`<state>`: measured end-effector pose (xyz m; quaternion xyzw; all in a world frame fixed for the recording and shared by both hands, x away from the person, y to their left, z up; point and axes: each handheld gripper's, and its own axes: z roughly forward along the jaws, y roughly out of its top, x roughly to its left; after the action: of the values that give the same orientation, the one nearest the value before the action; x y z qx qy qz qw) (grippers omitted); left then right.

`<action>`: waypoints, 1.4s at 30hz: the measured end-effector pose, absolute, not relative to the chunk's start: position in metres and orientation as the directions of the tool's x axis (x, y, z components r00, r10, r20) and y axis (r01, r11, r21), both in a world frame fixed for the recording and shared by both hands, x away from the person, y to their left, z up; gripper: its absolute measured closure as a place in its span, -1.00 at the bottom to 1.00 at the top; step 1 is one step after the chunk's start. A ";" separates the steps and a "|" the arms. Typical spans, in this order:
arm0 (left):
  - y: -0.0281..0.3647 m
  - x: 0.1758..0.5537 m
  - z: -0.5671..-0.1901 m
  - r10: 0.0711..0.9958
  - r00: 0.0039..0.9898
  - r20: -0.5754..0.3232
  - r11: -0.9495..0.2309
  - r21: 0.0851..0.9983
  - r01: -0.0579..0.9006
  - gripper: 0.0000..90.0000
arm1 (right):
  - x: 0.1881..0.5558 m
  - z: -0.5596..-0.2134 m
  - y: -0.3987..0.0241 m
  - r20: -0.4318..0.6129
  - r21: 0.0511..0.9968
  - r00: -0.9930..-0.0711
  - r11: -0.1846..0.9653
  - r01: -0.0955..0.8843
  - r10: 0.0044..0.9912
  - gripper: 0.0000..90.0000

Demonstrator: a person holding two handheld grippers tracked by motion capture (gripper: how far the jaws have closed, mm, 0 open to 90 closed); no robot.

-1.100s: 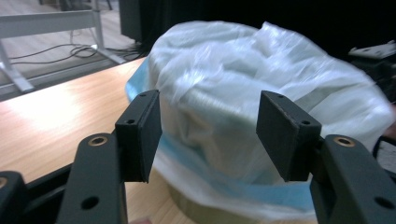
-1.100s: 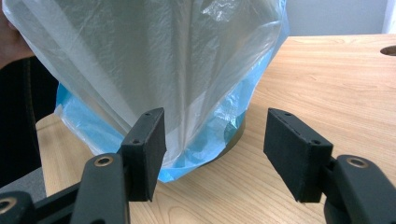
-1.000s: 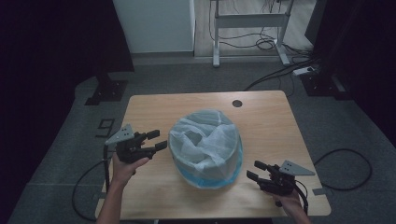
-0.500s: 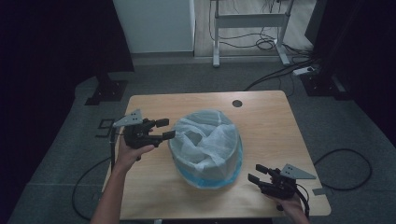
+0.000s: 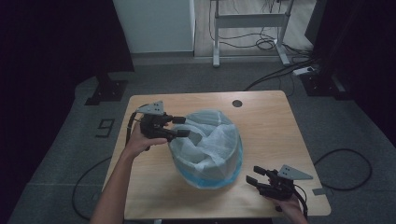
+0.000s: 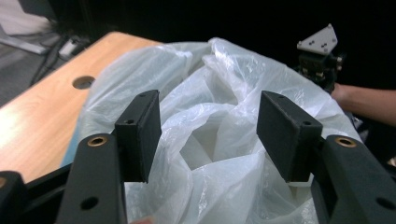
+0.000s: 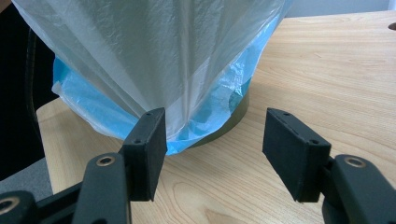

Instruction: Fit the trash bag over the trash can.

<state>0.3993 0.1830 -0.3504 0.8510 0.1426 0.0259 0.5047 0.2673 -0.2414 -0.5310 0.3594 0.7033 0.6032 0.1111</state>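
Bin (image 5: 212, 179) standing mid-table (image 5: 261, 121), lined with blue bag (image 7: 116, 121) and white bag (image 5: 210, 140) crumpled over the top. Left gripper (image 5: 182, 127) hovering at the white bag's rim, jaws parted, nothing pinched (film merely showing between them). Right gripper (image 5: 254, 178) waiting low beside the base, likewise released. Pinching only the white film, clear of the blue layer; bracing the bin while lifting.
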 end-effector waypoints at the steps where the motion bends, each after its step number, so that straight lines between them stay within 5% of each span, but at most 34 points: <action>1: 0.182 0.401 -0.351 0.266 0.959 -0.100 -0.455 0.864 0.217 -0.11 | 0.267 -0.531 -0.242 0.279 0.928 -0.716 0.013 0.373 0.640 -0.13; 23: 0.132 0.419 -0.346 0.267 0.959 -0.092 -0.623 0.743 0.245 0.08 | 0.265 -0.532 -0.244 0.281 0.928 -0.711 0.005 0.372 0.645 -0.13; 36: 0.113 0.424 -0.364 0.292 0.954 -0.063 -0.765 0.583 0.272 0.15 | 0.265 -0.532 -0.243 0.277 0.927 -0.713 0.016 0.375 0.644 -0.13; 42: 0.118 0.420 -0.357 0.298 0.953 -0.054 -0.723 0.639 0.262 0.04 | 0.265 -0.532 -0.244 0.275 0.927 -0.711 0.016 0.374 0.648 -0.13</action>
<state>0.4204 0.1183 -0.3565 0.9278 0.1511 0.0265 0.3401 0.2646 -0.2441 -0.5316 0.3629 0.7036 0.6002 0.1141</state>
